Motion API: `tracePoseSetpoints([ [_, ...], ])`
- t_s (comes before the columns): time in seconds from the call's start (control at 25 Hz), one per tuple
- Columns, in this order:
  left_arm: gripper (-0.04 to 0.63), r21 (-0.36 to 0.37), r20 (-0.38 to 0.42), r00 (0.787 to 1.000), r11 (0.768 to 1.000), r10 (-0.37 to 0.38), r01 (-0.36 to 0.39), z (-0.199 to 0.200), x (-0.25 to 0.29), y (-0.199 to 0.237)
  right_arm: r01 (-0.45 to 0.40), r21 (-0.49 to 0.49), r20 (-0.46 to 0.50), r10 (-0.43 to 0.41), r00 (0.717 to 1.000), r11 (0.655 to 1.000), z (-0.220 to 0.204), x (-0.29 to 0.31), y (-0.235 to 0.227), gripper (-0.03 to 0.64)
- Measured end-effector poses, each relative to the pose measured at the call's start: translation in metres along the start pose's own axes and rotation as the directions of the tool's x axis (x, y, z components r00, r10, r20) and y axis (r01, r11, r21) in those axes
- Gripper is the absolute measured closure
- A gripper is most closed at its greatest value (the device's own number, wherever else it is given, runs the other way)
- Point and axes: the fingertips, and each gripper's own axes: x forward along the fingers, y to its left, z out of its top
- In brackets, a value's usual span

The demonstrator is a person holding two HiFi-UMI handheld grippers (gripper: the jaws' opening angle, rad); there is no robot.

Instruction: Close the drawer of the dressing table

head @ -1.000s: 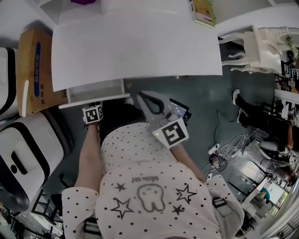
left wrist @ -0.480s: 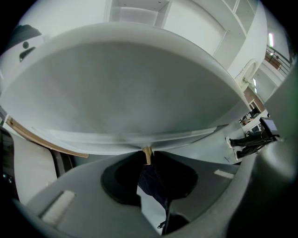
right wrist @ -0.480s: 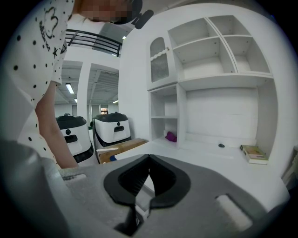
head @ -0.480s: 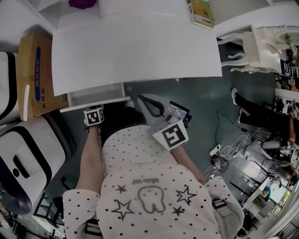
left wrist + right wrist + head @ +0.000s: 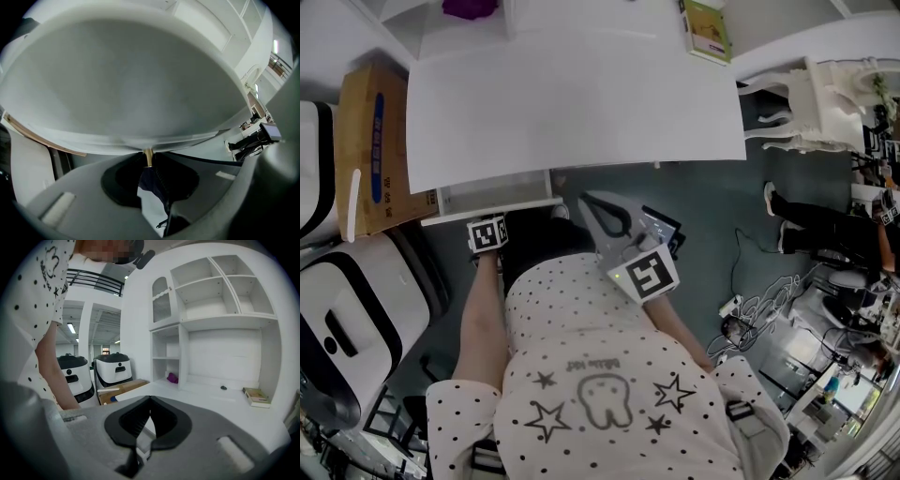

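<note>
The step in hand looked to be the final push home, and it called for a straight, level shove. The broad white bench of the dressing table (image 5: 572, 103) lay ahead of and over the left jaws. The push should therefore run squarely under it, since a skewed one could bind the drawer.

The left gripper (image 5: 148, 165) had its jaws narrow about the small brass knob (image 5: 148, 157), the tips seeming to touch the stem on either side. They had just been easing apart. I judged it wiser to stay on the knob, or lean the tips on the front, until the front met the bench edge. The right gripper (image 5: 150, 401) hung off to the side, well apart from the drawer. Its jaws were together on nothing, and it was best left out of the push.

The shallow white drawer (image 5: 492, 192) stood just beyond the left jaws, partly out from under the near edge of the bench. Its plain, smooth front filled the space above the tips. The knob stood out of it straight toward the jaws.
</note>
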Motion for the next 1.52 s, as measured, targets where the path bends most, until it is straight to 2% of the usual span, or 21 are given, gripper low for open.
tracePoseSetpoints([
  [0.24, 0.517, 0.025, 0.033, 0.999, 1.0, 0.003, -0.004, 0.004, 0.003, 0.001, 0.01, 0.007, 0.002, -0.01, 1.0, 1.0, 0.0, -0.003, -0.002, 0.62],
  [0.52, 0.517, 0.015, 0.067, 0.998, 1.0, 0.019, -0.02, 0.006, 0.003, 0.003, -0.002, 0.009, -0.003, 0.002, 1.0, 1.0, -0.004, -0.004, 0.001, 0.62],
  [0.96, 0.517, 0.002, 0.077, 0.997, 1.0, 0.027, -0.027, 0.015, 0.007, 0.004, -0.023, -0.001, -0.015, 0.023, 1.0, 1.0, -0.007, -0.003, 0.003, 0.62],
  [1.52, 0.518, 0.057, 0.065, 0.998, 0.998, 0.0, -0.003, 0.028, 0.01, 0.004, -0.003, 0.011, -0.017, 0.003, 1.0, 1.0, -0.002, 0.009, 0.002, 0.62],
])
